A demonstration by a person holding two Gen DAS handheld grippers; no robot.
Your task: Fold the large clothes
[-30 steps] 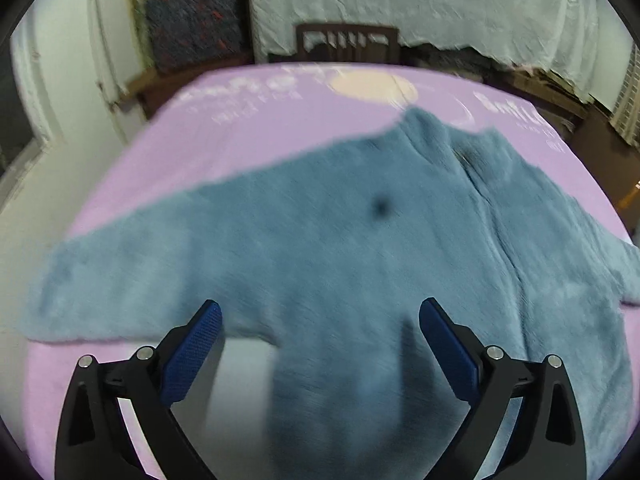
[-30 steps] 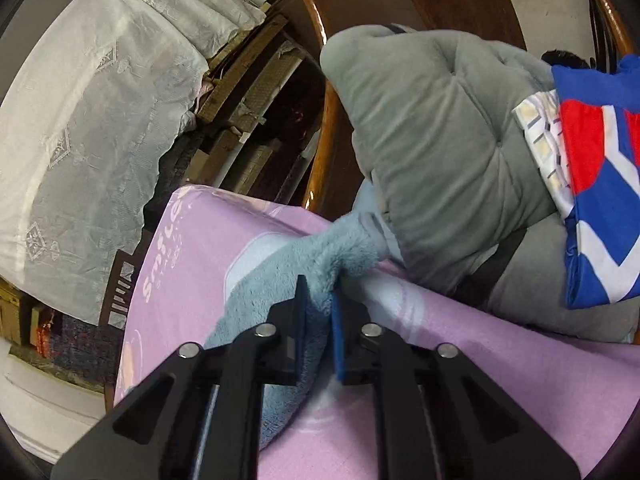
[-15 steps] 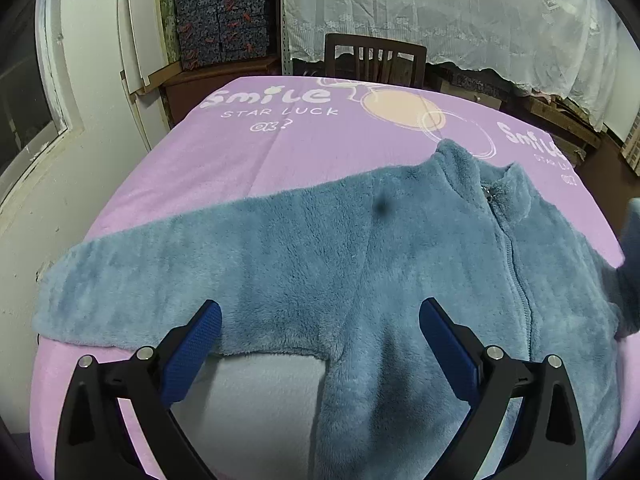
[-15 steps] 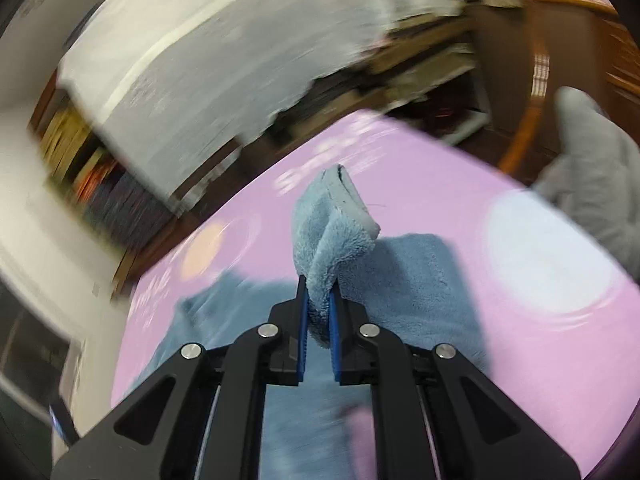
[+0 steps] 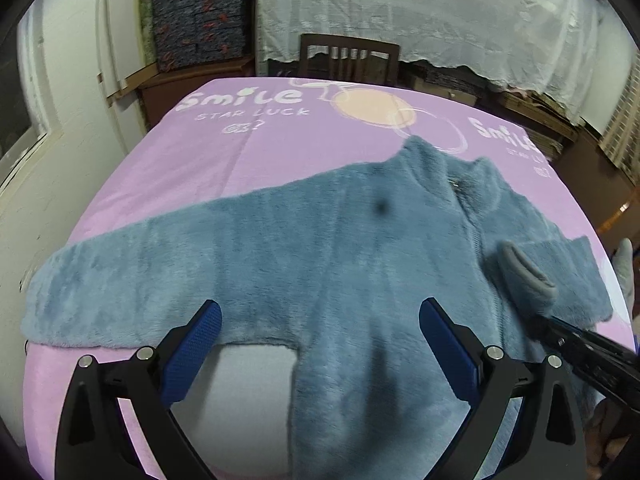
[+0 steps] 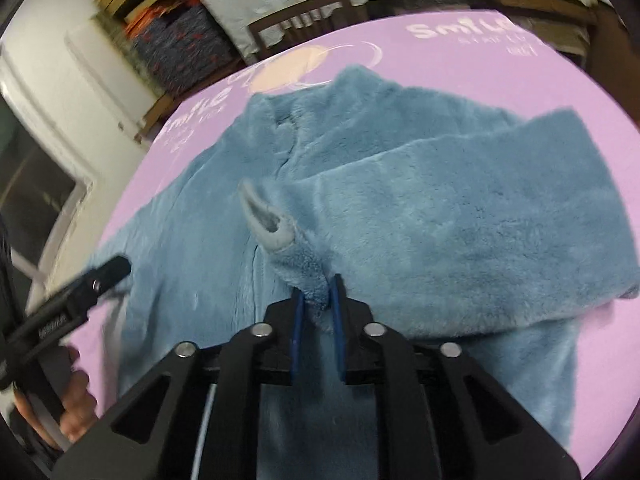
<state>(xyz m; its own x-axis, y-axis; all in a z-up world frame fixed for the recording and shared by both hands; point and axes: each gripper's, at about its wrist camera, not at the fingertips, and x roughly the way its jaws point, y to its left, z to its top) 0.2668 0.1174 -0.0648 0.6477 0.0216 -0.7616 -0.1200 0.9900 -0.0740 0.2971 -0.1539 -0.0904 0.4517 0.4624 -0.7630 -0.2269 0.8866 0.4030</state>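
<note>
Lying front-up on a purple printed cover (image 5: 224, 168) spread over a table: a fluffy blue fleece jacket (image 5: 320, 248), zip running down the middle, collar toward the far edge. Stretched straight out to the left, flat on the cover, one sleeve (image 5: 120, 292). Folded across the chest from the right, the other sleeve (image 6: 460, 208), its grey-lined cuff (image 6: 266, 220) lying close to the zip. Pinching that folded sleeve just behind the cuff, the right gripper (image 6: 316, 300), blue pads pressed together on the pile. Hovering above the jacket's lower body, the left gripper (image 5: 320, 332), fingers spread wide and gripping nothing. Visible at the right edge of the left wrist view, the right gripper's black finger beside the cuff. Visible at the lower left of the right wrist view, a bare hand (image 6: 72, 412) around the left tool's handle. Beyond the table's far edge, a dark wooden chair (image 5: 348, 60), a white lace cloth (image 5: 420, 12) hanging behind it, and patterned boxes (image 5: 200, 24) stacked to the left.
</note>
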